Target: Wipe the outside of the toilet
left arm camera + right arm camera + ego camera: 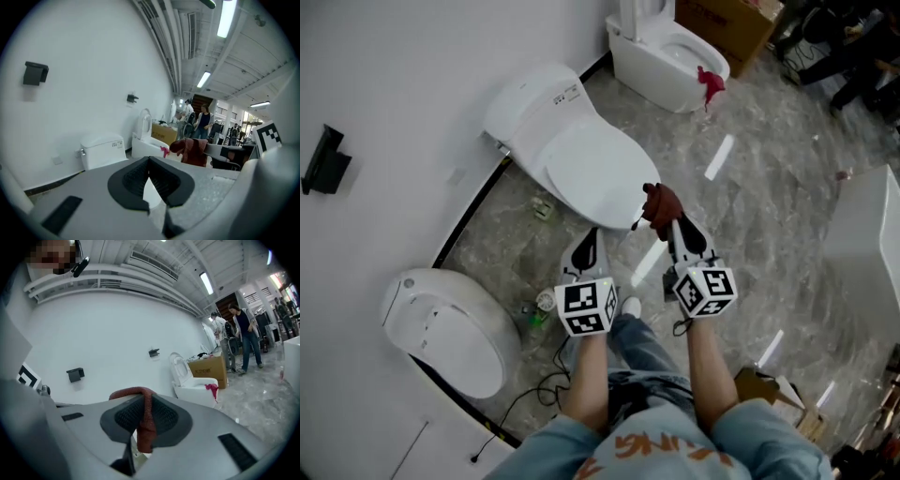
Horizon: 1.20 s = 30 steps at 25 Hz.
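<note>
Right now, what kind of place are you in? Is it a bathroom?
Probably a showroom or workshop, not a home bathroom: a middle toilet, a far open-lidded toilet and a near toilet line one wall, near a cardboard box.

Front edge of toilet (591,169) hidden under cloth (661,206); tank label (565,96) too small to read; far toilet (647,70) cut off by top edge.

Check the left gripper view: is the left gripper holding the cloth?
No: the left gripper has its jaws together on nothing, while the dark red cloth is pinched in the right gripper.
</note>
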Motion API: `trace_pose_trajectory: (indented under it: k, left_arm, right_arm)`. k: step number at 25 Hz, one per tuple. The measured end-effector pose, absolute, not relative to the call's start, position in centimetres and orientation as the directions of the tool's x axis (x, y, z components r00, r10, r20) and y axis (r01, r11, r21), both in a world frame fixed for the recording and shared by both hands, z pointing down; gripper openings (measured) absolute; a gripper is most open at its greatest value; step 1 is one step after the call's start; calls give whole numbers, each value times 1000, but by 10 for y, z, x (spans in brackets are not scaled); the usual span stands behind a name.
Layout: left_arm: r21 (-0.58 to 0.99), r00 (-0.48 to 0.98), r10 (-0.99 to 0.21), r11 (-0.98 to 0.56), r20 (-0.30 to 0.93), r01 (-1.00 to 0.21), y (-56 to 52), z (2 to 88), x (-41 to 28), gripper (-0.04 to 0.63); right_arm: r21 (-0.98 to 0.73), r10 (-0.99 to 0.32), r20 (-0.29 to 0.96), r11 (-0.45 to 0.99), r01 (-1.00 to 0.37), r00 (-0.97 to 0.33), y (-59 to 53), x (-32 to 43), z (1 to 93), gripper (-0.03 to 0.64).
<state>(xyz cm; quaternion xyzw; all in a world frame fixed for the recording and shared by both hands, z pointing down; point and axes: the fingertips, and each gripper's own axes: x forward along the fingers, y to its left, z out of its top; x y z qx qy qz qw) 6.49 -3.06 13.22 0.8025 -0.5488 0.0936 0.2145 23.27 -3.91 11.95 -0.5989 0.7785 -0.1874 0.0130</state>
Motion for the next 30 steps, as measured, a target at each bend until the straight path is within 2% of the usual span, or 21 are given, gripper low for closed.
trace_pose_trajectory:
  k: [7, 14, 30]
  left_arm:
    - [172, 340, -919, -308, 201, -936, -57, 24, 58, -6]
    - [89, 294, -956, -292, 17, -952, -72, -72, 40, -6]
    - [27, 321, -947, -322, -35, -946, -60, -101, 39, -5]
  right_arm:
    - [-231, -945, 16, 313, -921, -326, -64, 204, 3, 47]
    - [-40, -936, -66, 348, -937, -345, -73, 205, -80, 48]
    - [26, -907, -104, 408, -913, -408, -68, 185, -113, 48]
